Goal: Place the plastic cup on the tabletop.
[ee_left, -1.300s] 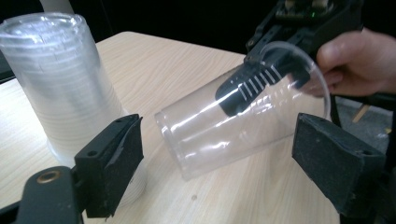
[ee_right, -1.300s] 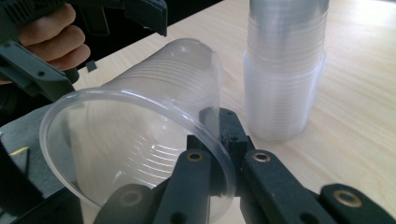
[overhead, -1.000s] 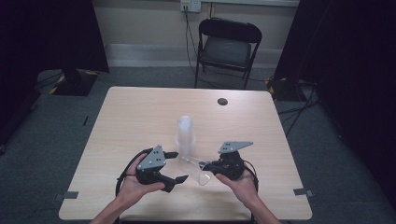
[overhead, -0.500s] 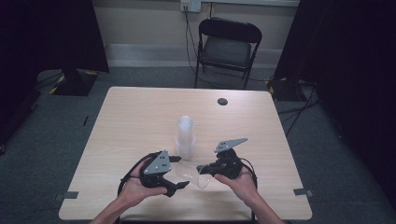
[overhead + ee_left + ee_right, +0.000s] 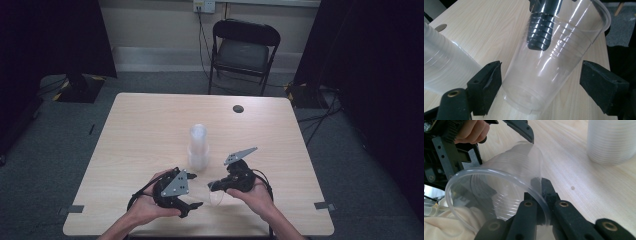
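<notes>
Two grippers meet over the near edge of the table. Right gripper pinches the rim wall of a clear plastic cup, one jaw inside, one outside, cup tipped sideways just above the wood. Left gripper stands spread, its jaws flanking the cup's base without touching. Cup stack upright just beyond.

Glossy clear-plastic cup – on pale, matt wood-grain table.
</notes>
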A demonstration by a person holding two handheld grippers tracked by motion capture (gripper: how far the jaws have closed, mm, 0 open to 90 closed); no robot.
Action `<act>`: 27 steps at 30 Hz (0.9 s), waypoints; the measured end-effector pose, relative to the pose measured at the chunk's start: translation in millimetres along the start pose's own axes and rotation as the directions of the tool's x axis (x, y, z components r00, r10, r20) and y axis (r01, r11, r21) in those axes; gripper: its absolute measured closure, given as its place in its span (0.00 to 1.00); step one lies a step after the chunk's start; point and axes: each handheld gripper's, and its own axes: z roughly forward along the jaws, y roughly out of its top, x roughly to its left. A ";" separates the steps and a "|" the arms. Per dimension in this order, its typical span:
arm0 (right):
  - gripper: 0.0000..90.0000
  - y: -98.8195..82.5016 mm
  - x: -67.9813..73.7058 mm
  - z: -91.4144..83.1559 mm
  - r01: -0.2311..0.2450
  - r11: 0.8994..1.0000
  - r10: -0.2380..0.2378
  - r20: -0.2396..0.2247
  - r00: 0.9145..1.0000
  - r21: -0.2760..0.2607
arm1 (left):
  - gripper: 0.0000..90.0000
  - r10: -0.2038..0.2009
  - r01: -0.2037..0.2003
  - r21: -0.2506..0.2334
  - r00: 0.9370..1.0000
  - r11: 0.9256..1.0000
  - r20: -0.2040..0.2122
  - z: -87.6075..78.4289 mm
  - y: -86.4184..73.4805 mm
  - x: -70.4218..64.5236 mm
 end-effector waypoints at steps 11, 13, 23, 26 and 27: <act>1.00 5.1 3.2 8.4 -0.033 0.998 0.034 -0.031 0.999 0.047 | 0.25 0.081 -0.081 0.000 0.997 0.997 -0.008 10.2 5.2 -9.4; 1.00 6.4 3.3 9.9 -0.041 0.998 0.043 -0.031 0.999 0.052 | 0.24 0.097 -0.097 -0.007 0.995 0.995 0.007 11.2 5.8 -9.5; 1.00 8.7 5.6 16.7 -0.076 0.994 0.079 -0.033 0.996 0.083 | 0.25 0.161 -0.161 -0.026 0.987 0.987 0.001 16.7 9.5 -14.6; 1.00 8.8 5.6 18.0 -0.083 0.993 0.086 -0.033 0.996 0.085 | 0.27 0.159 -0.159 -0.025 0.987 0.987 -0.003 18.5 9.1 -15.0; 1.00 9.0 5.5 18.1 -0.085 0.993 0.088 -0.030 0.996 0.086 | 0.27 0.171 -0.172 -0.029 0.985 0.985 -0.010 19.1 8.8 -14.8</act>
